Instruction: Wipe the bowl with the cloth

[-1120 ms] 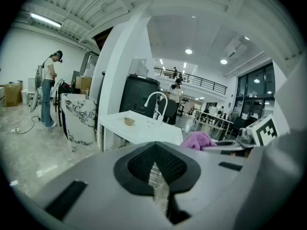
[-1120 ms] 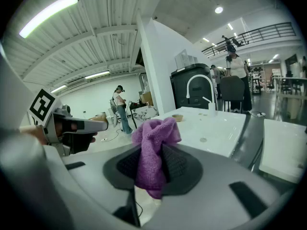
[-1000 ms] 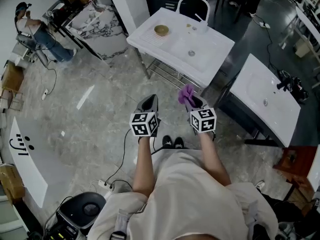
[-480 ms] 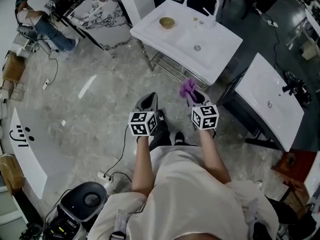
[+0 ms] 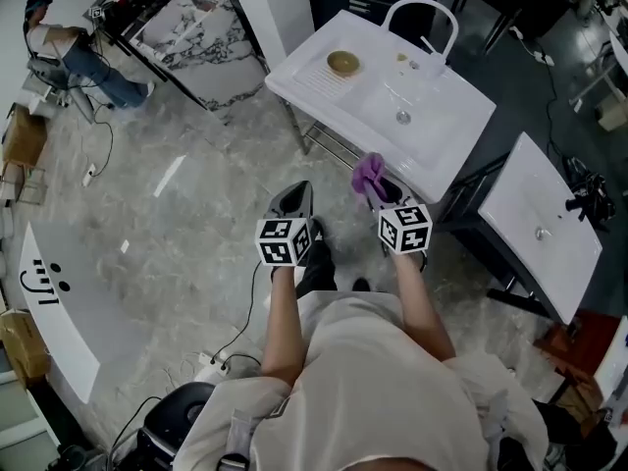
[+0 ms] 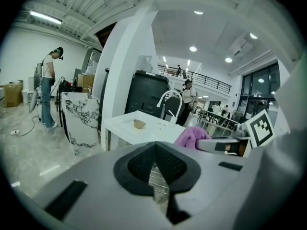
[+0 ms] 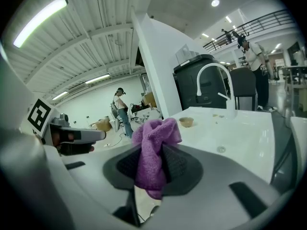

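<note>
cloth [image 7: 152, 150]: bunched, purple, pinched between the right gripper [image 5: 385, 192] pads; long axis upright across the jaws, bulk poking up toward the white sink counter [image 5: 456, 150] | bowl [image 5: 342, 63]: upright on the counter's far-left corner, well apart | left gripper [image 5: 292, 200]: jaws together, empty | vs earlier: counter nearer both grippers, grips unchanged

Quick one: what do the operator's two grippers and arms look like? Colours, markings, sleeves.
The left gripper and right gripper match. Each has a smooth grey body that tapers to a point, with black dotted-texture pads at the jaws. Each carries a white cube printed with black square markers at its rear. The forearms are bare, and the person wears a light-coloured top.
</note>
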Action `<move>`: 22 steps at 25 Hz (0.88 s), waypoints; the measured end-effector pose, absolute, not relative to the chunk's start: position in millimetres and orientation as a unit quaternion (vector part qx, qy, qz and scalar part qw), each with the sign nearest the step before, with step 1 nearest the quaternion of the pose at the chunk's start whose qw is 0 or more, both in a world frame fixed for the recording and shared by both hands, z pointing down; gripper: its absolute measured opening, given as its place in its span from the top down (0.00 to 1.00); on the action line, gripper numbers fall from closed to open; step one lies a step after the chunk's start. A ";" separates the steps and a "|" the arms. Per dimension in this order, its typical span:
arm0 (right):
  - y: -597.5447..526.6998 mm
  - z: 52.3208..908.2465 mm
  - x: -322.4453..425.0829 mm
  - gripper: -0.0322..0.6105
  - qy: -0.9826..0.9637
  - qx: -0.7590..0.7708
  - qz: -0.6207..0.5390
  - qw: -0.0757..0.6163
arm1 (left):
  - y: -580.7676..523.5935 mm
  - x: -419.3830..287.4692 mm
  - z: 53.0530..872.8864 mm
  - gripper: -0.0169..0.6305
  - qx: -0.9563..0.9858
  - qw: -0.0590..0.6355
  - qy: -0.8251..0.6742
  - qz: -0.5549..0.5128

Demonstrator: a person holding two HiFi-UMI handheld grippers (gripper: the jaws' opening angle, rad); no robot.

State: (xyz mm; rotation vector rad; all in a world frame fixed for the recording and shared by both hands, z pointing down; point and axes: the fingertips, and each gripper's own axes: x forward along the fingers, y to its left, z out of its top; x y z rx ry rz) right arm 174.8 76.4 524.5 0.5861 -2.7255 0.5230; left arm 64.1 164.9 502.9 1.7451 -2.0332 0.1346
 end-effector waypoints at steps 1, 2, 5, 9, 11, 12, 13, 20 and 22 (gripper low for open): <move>67.9 523.6 164.5 0.83 -0.950 0.204 0.184 0.151 | 156.1 56.1 504.1 0.97 0.635 0.229 -0.735 0.053; 60.2 522.9 152.5 0.83 -0.949 0.205 0.188 0.147 | 148.9 45.7 504.5 0.97 0.636 0.231 -0.734 0.056; 44.6 521.2 112.4 0.83 -0.949 0.204 0.197 0.136 | 134.3 7.5 501.8 0.97 0.636 0.232 -0.734 0.060; 27.7 518.1 71.7 0.83 -0.949 0.206 0.196 0.135 | 113.3 -35.4 499.3 0.97 0.639 0.235 -0.731 0.055; 21.7 518.9 54.9 0.83 -0.948 0.208 0.194 0.140 | 104.8 -54.7 498.8 0.97 0.639 0.238 -0.729 0.055; 18.8 519.0 48.2 0.83 -0.947 0.211 0.194 0.143 | 101.0 -63.1 498.0 0.97 0.640 0.240 -0.728 0.055; 15.3 518.9 43.1 0.83 -0.946 0.215 0.195 0.145 | 97.0 -70.2 496.9 0.97 0.642 0.241 -0.725 0.056; -12.0 520.2 33.0 0.83 -0.935 0.254 0.200 0.148 | 77.9 -105.3 497.4 0.97 0.647 0.246 -0.720 0.052; -20.0 521.9 36.8 0.83 -0.931 0.272 0.189 0.154 | 75.7 -113.0 500.6 0.97 0.642 0.250 -0.723 0.053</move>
